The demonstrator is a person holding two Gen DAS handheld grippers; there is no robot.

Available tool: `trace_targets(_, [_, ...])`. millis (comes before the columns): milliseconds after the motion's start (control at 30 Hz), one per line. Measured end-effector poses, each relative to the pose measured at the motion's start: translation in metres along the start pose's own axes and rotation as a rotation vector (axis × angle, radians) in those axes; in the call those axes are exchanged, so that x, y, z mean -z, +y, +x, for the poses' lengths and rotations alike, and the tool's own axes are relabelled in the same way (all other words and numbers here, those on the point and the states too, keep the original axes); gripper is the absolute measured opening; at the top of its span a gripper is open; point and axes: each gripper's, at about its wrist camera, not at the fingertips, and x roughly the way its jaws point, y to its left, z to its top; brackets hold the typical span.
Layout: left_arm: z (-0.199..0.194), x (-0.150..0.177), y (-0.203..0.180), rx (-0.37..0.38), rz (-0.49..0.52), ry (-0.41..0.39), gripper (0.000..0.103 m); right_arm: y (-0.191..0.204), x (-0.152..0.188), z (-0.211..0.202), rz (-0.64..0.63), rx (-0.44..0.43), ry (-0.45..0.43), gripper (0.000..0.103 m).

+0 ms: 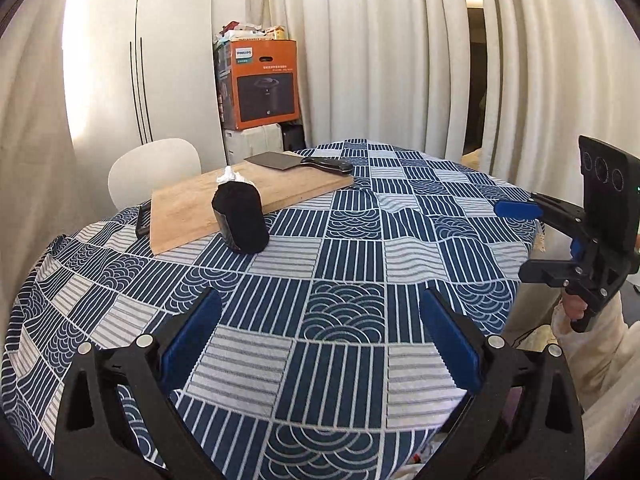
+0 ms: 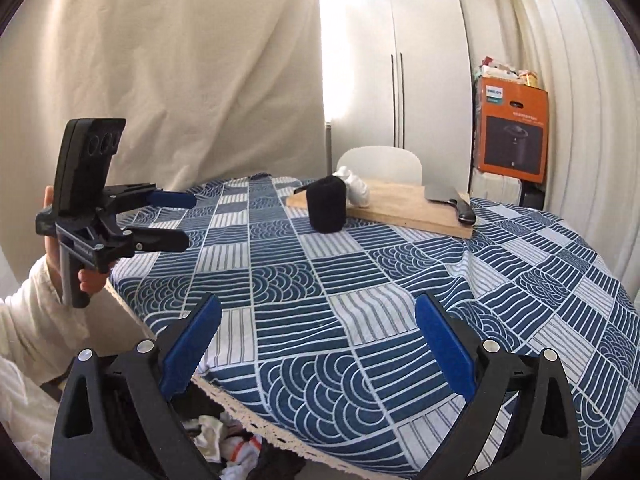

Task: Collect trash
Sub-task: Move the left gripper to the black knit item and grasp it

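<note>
A round table with a blue patterned cloth [image 1: 344, 264] [image 2: 400, 280] fills both views. On it lie a wooden cutting board [image 1: 192, 208] [image 2: 404, 208], a cleaver [image 1: 288, 160] [image 2: 444, 194], a black cylinder [image 1: 240, 216] [image 2: 327, 208] and a crumpled white tissue [image 1: 228, 176] [image 2: 354, 186] behind the cylinder. My left gripper [image 1: 320, 340] [image 2: 186, 220] is open and empty above the near cloth. My right gripper [image 2: 316, 344] [image 1: 510, 240] is open and empty. Below the table edge, crumpled white trash lies in a dark bin [image 2: 224, 440].
A white chair [image 1: 156, 168] [image 2: 380, 164] stands behind the board. An orange Philips box [image 1: 260, 84] [image 2: 512, 136] sits stacked in the corner by white curtains [image 1: 400, 60]. A small dark object [image 1: 142, 220] lies left of the board.
</note>
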Motion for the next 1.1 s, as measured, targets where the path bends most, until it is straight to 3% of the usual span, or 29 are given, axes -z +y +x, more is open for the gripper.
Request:
trace_targets(300, [0.065,-0.048,0.037,-0.044,-0.052,0.052,0.097,-0.028,-0.011,0.011,0.052,0.007,-0.023,0.094])
trace_targets(600, [0.134,-0.057,0.075,-0.078,-0.132,0.150,0.097,-0.034,-0.014,0.015,0.064,0.020,-0.008,0.094])
trace_targets(767, [0.155,-0.057,0.081,-0.089,-0.096,0.169,0.097,-0.032,-0.016,0.014,0.059,0.041,-0.001,0.094])
trace_targets(800, [0.157,-0.056,0.081,-0.089,-0.091,0.172,0.088,-0.032,-0.016,0.015,0.059,0.041,0.004,0.094])
trace_targets(833, [0.160,-0.055,0.083,-0.089,-0.090,0.182,0.061,-0.032,-0.017,0.017,0.058,0.042,0.011,0.094])
trace_targets(867, [0.163,-0.054,0.085,-0.081,-0.093,0.201,0.054,-0.031,-0.017,0.018,0.060,0.048,0.016,0.094])
trace_targets(933, [0.157,-0.053,0.091,-0.071,-0.101,0.187,0.054,-0.031,-0.019,0.022,0.063,0.049,0.032,0.094])
trace_targets(1100, [0.131,-0.049,0.113,-0.153,-0.128,0.131,0.054,-0.027,-0.028,0.035,0.061,0.063,0.071,0.094])
